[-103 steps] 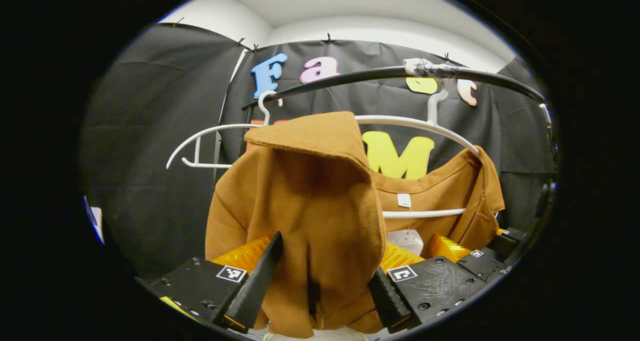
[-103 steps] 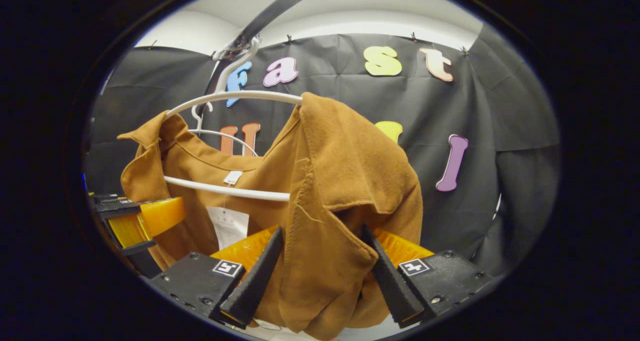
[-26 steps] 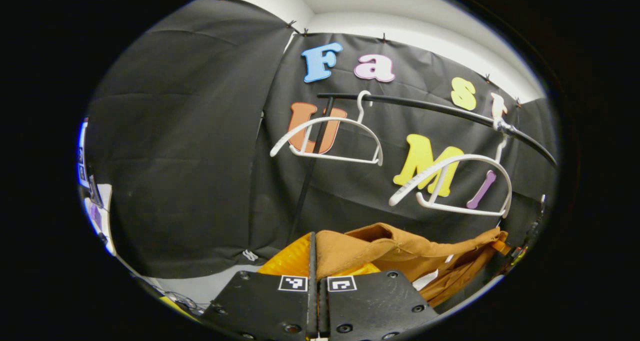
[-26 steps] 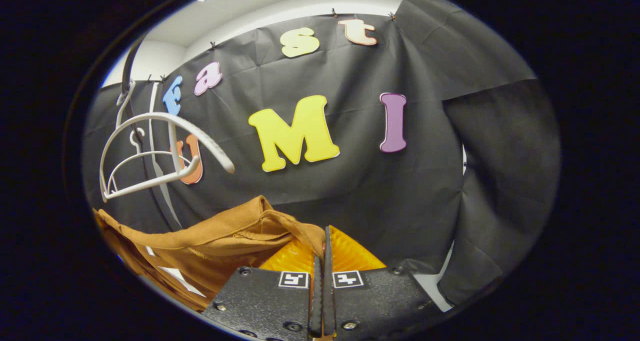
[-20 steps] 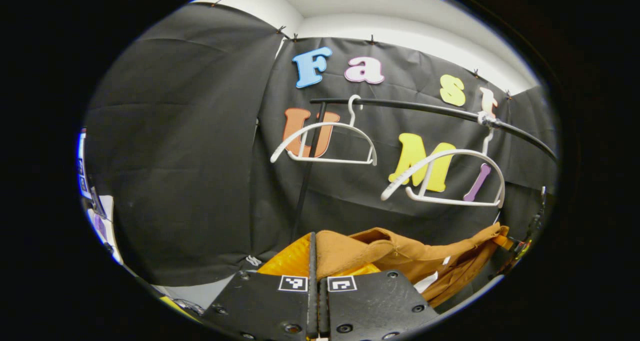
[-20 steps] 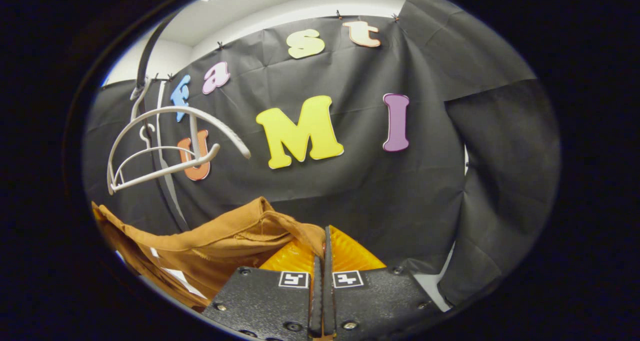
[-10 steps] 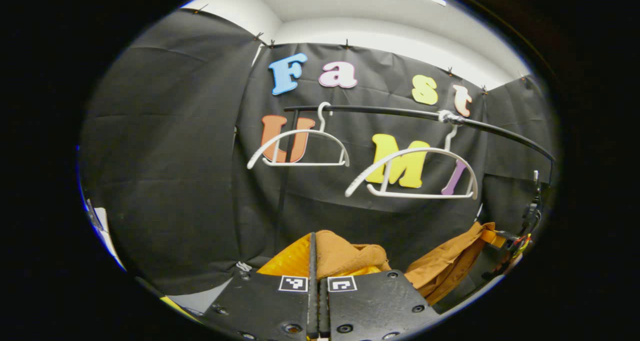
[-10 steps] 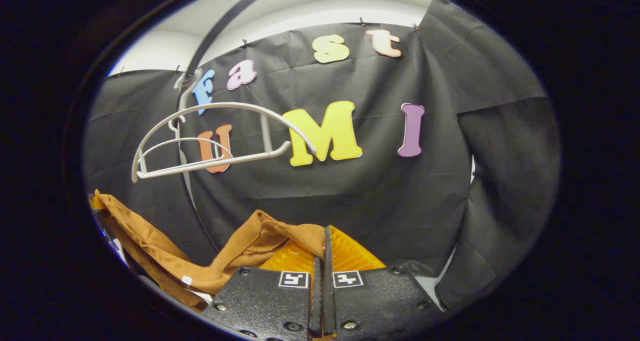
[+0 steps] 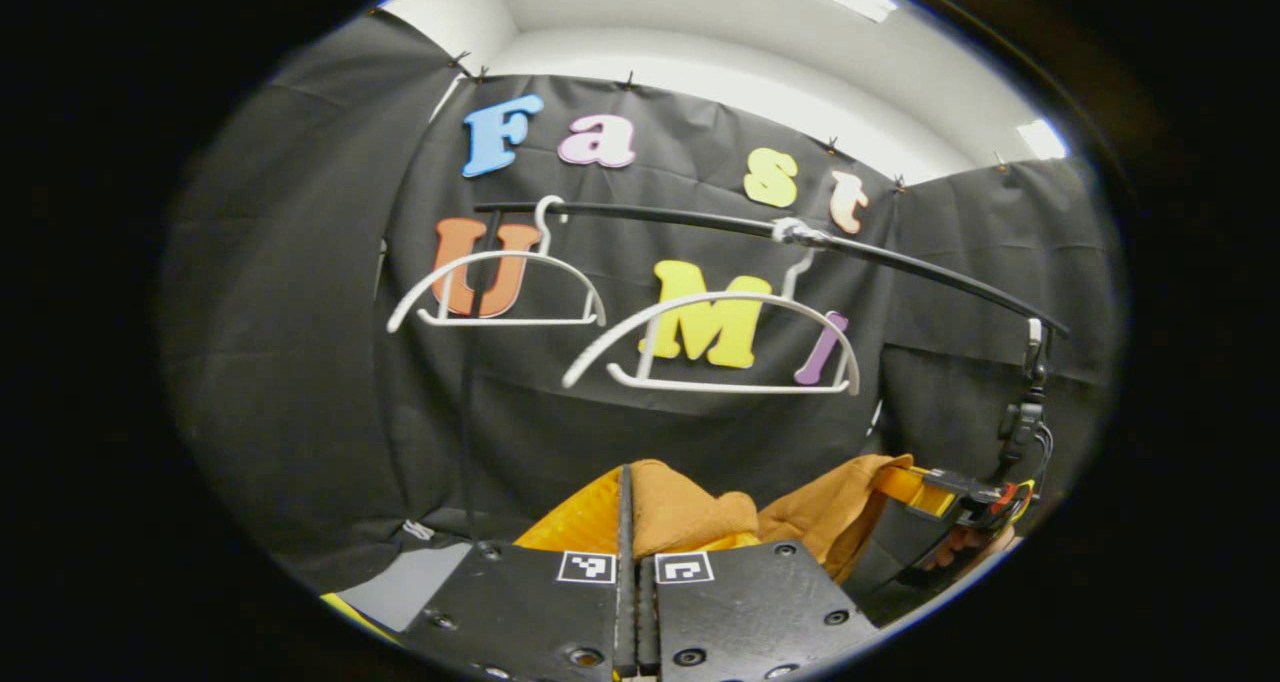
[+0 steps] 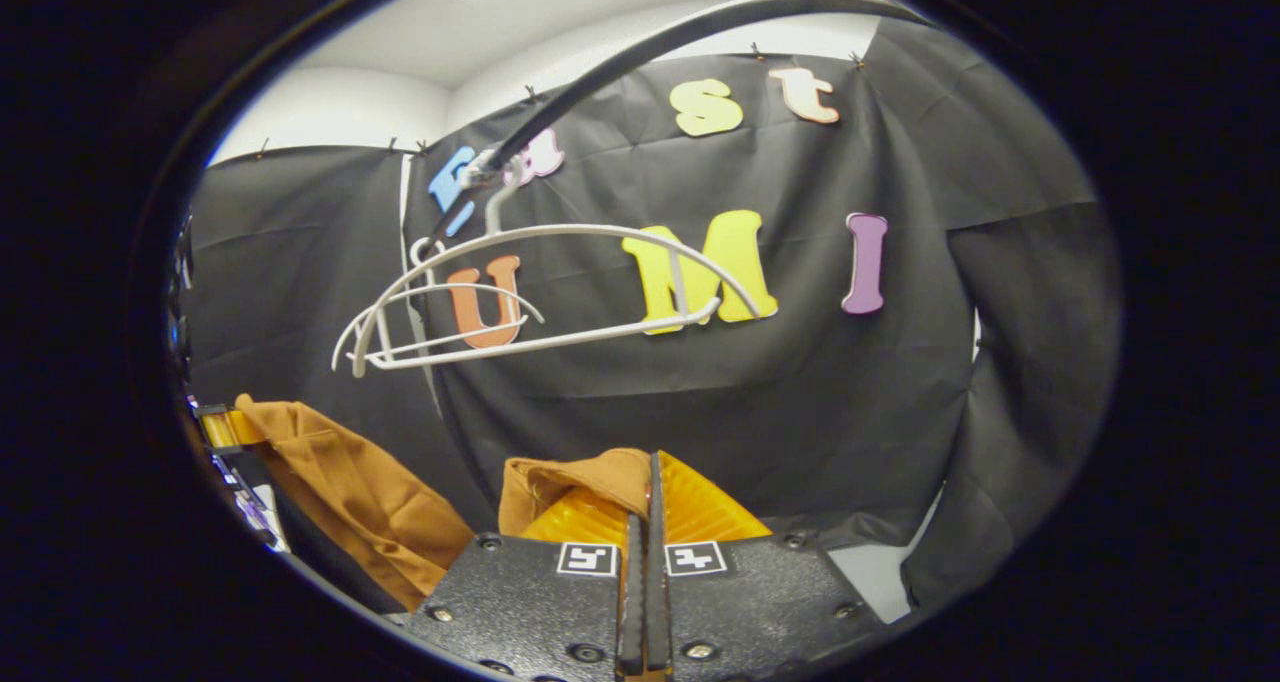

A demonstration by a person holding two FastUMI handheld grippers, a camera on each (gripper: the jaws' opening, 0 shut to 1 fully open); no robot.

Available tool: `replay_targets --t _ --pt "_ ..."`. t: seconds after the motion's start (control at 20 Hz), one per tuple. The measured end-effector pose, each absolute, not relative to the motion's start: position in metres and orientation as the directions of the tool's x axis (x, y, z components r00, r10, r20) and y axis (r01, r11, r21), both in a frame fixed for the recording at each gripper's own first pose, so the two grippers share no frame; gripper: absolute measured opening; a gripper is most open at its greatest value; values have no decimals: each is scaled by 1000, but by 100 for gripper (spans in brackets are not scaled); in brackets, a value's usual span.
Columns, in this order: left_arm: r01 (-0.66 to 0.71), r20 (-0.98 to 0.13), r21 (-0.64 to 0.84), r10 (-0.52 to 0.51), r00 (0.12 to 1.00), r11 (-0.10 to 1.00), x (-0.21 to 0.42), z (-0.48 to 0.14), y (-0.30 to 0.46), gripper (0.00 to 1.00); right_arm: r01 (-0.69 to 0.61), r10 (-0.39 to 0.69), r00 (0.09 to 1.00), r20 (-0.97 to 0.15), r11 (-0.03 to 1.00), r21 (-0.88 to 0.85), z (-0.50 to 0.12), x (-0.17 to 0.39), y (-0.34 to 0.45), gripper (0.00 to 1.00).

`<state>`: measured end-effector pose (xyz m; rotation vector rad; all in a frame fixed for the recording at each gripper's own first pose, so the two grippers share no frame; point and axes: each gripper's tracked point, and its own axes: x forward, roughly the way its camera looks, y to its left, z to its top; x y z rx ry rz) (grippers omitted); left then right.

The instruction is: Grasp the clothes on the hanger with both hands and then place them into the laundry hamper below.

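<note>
The setting was a staged recording booth, not a lived-in home. Black cloth [image 9: 300, 362] was pinned up as walling across the middle of both views, with plain white wall and ceiling [image 9: 700, 22] showing above it at the top. A black clothes rail [image 9: 900, 262] crossed the upper centre of the left gripper view, carrying two bare white hangers [image 9: 720, 347].
</note>
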<state>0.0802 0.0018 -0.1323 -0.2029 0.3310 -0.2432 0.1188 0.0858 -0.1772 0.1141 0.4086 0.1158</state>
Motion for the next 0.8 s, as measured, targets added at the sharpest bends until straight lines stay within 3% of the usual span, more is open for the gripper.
replay_targets --t 0.05,0.25,0.3,0.5,0.8 --pt "223 -293 -238 -288 912 946 79 -129 -9 5 -100 151 909 -388 984 149 -174 117 93 5" --pt "271 -281 -231 -331 901 934 78 -116 -44 5 -160 224 899 -375 968 194 -161 107 116 5" --pt "271 -280 -227 -329 902 935 77 -113 -49 1 -175 238 899 -368 965 198 -156 106 118 5" --pt "268 -283 -245 -333 899 932 78 -105 -72 5 -217 300 892 -339 940 264 -144 100 124 5" --pt "263 -275 -242 -326 904 934 79 -86 -88 1 -279 373 873 -313 910 306 -125 95 130 5"
